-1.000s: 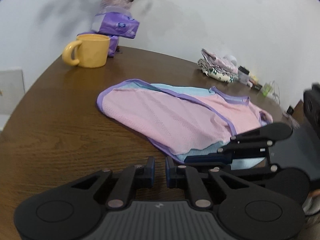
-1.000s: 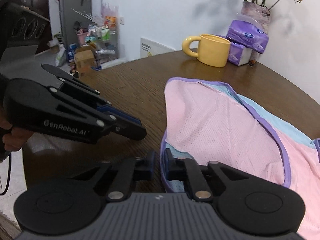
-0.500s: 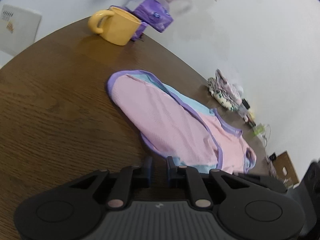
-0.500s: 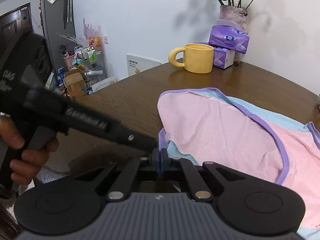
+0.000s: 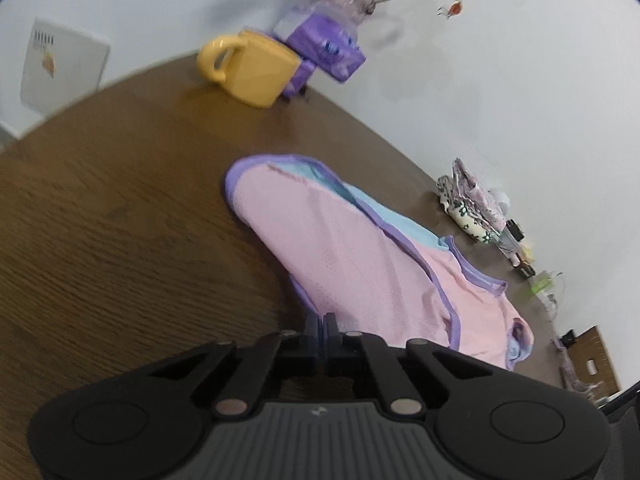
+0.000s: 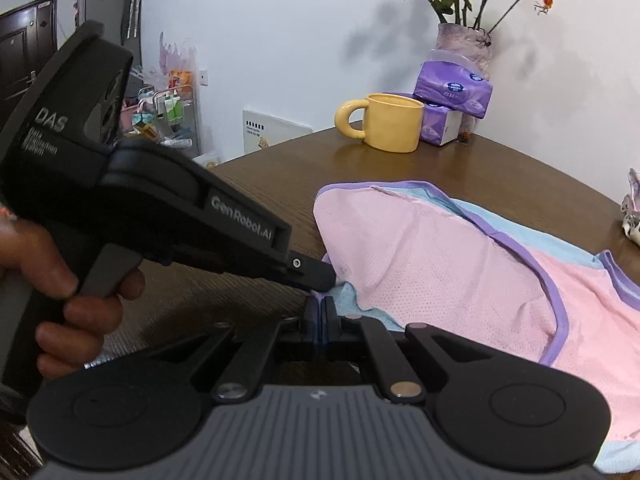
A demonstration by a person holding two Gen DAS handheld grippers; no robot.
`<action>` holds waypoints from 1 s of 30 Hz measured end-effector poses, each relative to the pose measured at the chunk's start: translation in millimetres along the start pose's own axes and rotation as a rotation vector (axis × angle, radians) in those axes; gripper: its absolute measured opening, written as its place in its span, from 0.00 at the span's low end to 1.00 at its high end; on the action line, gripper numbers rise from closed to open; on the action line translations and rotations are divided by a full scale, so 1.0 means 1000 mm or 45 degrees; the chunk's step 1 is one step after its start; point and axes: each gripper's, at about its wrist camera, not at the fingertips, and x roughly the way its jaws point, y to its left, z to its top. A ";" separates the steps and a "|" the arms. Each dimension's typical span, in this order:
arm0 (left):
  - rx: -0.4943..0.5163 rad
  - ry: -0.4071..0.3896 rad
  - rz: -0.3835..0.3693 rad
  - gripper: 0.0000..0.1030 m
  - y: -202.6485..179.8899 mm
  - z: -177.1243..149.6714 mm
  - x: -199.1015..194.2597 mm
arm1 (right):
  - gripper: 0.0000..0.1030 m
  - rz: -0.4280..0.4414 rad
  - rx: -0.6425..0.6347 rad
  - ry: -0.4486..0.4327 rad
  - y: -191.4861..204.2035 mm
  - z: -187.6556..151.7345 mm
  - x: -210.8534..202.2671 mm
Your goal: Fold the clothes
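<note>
Brown wood-grain table w/ white wall behind; your pink mesh garment w/ purple trim & light-blue lining lies flat across the middle of it. Your left gripper is clenched on the garment's purple hem at the near edge, w/ fabric pinched between the fingers. Your right gripper is likewise clamped on that near hem, a bit of purple trim showing between the pads. In the right wrist view the 2 tips sit just beside each other, w/ the left gripper coming in from the left, your hand round its handle. Yellow mug stands near the far edge, beside 2 purple tissue packs & a vase of dried roses. Folded floral cloth sits well apart at the table's far right, small clutter next to it.
</note>
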 end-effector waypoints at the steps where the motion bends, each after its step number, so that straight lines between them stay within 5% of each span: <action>1: 0.018 -0.021 0.020 0.00 -0.002 -0.003 -0.004 | 0.01 -0.001 0.003 0.000 0.000 -0.001 0.000; 10: 0.055 -0.084 0.169 0.01 -0.011 -0.029 -0.020 | 0.06 0.083 0.068 0.030 -0.006 -0.007 0.001; 21: -0.020 -0.088 0.218 0.13 -0.008 -0.002 -0.006 | 0.06 0.076 0.427 0.000 -0.059 -0.002 -0.003; 25: 0.016 -0.095 0.214 0.01 -0.009 0.000 0.000 | 0.08 0.102 0.467 -0.003 -0.060 0.002 0.005; 30: 0.096 -0.136 0.250 0.01 -0.016 -0.008 -0.009 | 0.09 0.095 0.527 0.022 -0.066 0.001 0.017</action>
